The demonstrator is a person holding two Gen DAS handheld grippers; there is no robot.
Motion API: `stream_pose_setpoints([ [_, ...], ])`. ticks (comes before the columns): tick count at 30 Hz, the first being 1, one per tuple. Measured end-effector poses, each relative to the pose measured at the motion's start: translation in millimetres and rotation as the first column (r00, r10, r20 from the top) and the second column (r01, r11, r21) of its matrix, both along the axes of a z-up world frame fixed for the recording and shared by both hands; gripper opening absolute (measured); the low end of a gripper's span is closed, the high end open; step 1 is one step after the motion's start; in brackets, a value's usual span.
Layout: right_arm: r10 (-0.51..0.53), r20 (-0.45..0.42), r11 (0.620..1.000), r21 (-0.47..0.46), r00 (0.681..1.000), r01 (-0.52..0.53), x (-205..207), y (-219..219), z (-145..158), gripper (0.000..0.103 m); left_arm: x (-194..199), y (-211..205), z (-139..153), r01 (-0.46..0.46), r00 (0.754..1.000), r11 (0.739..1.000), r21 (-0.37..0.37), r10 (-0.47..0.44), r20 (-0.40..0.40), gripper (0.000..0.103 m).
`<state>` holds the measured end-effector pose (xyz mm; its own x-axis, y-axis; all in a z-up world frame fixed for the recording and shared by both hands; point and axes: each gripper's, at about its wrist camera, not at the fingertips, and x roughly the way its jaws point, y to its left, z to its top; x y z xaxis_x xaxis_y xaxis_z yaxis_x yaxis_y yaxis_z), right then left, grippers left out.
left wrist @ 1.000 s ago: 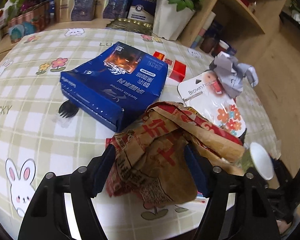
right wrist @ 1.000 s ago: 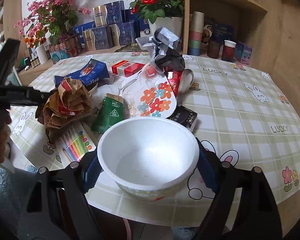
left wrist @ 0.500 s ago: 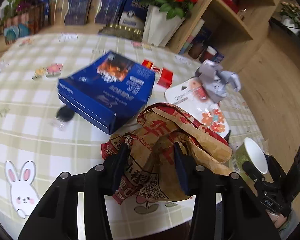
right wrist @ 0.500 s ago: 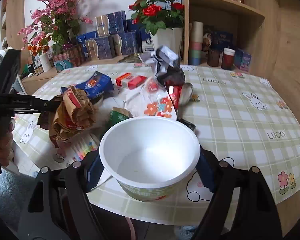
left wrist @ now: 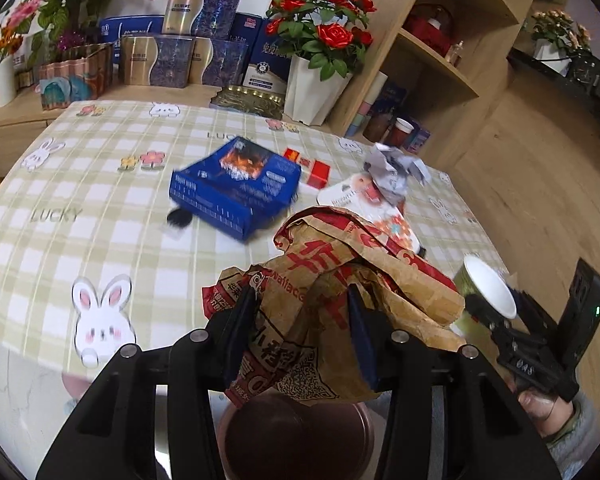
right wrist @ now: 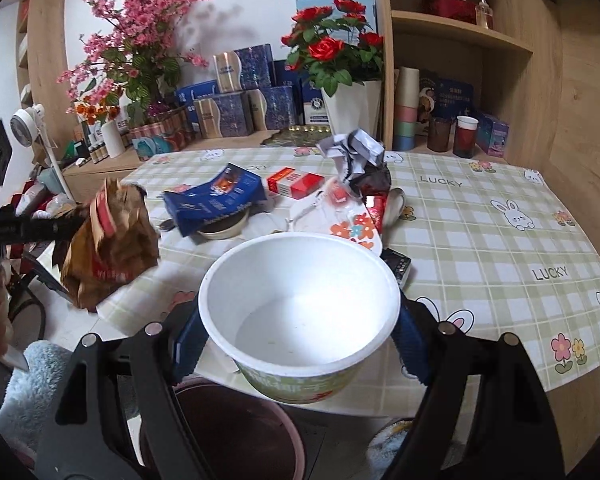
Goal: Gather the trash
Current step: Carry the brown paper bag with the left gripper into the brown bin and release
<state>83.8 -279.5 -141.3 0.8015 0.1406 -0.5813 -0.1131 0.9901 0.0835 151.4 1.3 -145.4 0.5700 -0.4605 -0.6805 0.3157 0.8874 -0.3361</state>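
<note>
My left gripper [left wrist: 302, 320] is shut on a crumpled brown and red paper bag [left wrist: 340, 280], held off the table's near edge above a dark round bin [left wrist: 296, 440]. The bag also shows in the right wrist view [right wrist: 108, 240]. My right gripper [right wrist: 300, 320] is shut on a white paper bowl [right wrist: 300, 312], held over the table edge above the bin [right wrist: 228, 432]. The bowl shows in the left wrist view [left wrist: 488, 292]. On the table lie a blue carton [left wrist: 236, 184], a red box [right wrist: 294, 182], crumpled grey paper [right wrist: 352, 152] and a flowered white packet [right wrist: 340, 220].
The table has a green checked cloth [right wrist: 480, 220]. A white pot of red roses [right wrist: 348, 100] and several blue boxes [right wrist: 236, 112] stand behind it. Wooden shelves [right wrist: 460, 40] with cups rise at the right. A black fork [left wrist: 178, 218] lies by the blue carton.
Both grippers have pulled back from the table and risen. The paper bag and the bowl came with them and now hang over the bin.
</note>
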Motion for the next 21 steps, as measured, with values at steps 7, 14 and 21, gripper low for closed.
stream_pose_setpoints([
  [7,0.012,0.016,1.0,0.021,1.0,-0.012,-31.5,12.8,4.9,0.079,-48.5,2.2,-19.3,0.025,0.999,0.999,0.03,-0.024,-0.029,0.045],
  [14,0.023,0.017,0.999,0.028,1.0,-0.024,-61.7,18.8,1.6,0.079,-84.6,-5.6,-52.3,0.068,0.995,0.995,0.079,-0.062,-0.082,0.045],
  [21,0.013,0.008,0.997,0.07,1.0,-0.013,-80.2,16.2,1.2,0.079,-100.3,-15.8,-97.2,0.093,0.98,0.987,0.13,-0.068,-0.186,0.046],
])
